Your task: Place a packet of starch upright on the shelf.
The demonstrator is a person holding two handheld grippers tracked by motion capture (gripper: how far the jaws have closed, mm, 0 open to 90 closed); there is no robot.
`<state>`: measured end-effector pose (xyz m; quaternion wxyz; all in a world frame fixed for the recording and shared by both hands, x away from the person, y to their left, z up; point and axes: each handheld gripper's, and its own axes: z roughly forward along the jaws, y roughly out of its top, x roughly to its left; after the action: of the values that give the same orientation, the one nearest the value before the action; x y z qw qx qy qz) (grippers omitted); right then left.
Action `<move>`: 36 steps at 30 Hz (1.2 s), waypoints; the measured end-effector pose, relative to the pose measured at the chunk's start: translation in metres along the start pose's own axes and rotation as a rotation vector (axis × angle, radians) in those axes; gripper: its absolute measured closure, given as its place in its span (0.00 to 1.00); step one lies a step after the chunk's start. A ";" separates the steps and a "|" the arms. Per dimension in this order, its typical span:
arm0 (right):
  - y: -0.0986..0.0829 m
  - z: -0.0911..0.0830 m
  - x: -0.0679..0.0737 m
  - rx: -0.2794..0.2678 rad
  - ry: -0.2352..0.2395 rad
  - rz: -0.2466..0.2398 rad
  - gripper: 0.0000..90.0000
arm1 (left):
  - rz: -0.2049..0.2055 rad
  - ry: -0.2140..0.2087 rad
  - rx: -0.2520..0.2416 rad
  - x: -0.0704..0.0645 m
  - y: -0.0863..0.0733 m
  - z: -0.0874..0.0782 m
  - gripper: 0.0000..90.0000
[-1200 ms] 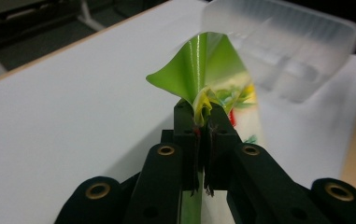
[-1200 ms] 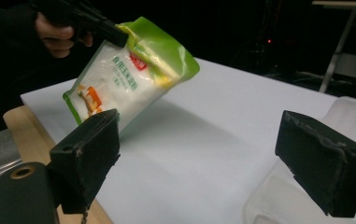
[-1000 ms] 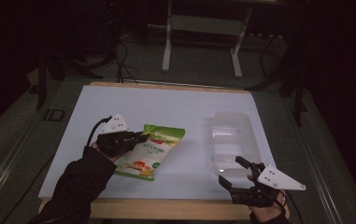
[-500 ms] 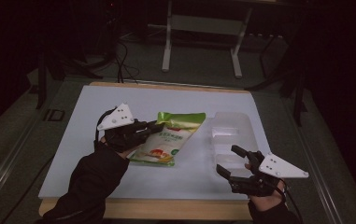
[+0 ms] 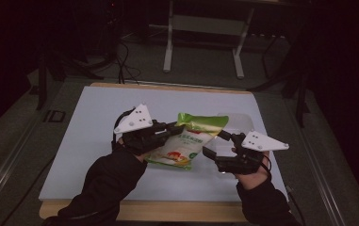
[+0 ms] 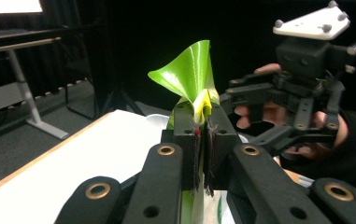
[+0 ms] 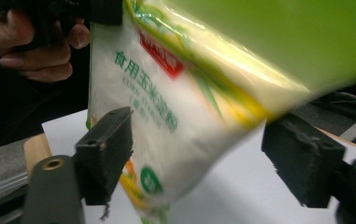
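Note:
A green and white food bag (image 5: 188, 140) hangs tilted above the white table top (image 5: 87, 122). My left gripper (image 5: 170, 130) is shut on the bag's upper left edge and holds it up. In the left gripper view the black jaws pinch a green fold of the bag (image 6: 188, 70), with the left gripper (image 6: 202, 140) closed tight. My right gripper (image 5: 214, 142) stands open at the bag's right side. In the right gripper view the bag (image 7: 175, 102) hangs between the spread jaws of the right gripper (image 7: 199, 154), touching neither pad clearly.
A clear plastic container (image 5: 239, 123) sits on the table behind the right gripper. The table's wooden front edge (image 5: 167, 212) runs near the person's sleeves. A metal stand (image 5: 203, 28) and cables lie on the dark floor beyond.
The left gripper has lifted the bag off the table and carried it right. The right gripper has moved left and up, so its open jaws now straddle the bag.

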<state>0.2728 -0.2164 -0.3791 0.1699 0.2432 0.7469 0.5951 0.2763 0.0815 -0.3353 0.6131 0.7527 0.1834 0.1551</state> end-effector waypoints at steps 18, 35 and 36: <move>-0.009 0.011 -0.013 0.069 0.084 0.154 0.78 | -0.029 -0.029 0.034 0.000 -0.007 0.011 0.96; 0.027 -0.010 -0.015 0.114 0.076 0.042 0.94 | -0.080 -0.078 0.001 0.007 -0.012 0.008 0.95; 0.028 -0.011 -0.015 0.109 0.075 0.043 0.94 | -0.080 -0.081 0.000 0.006 -0.012 0.008 0.95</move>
<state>0.2842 -0.2290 -0.3496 0.1155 0.2457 0.7787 0.5657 0.2847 0.0792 -0.3489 0.6255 0.7504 0.1886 0.0999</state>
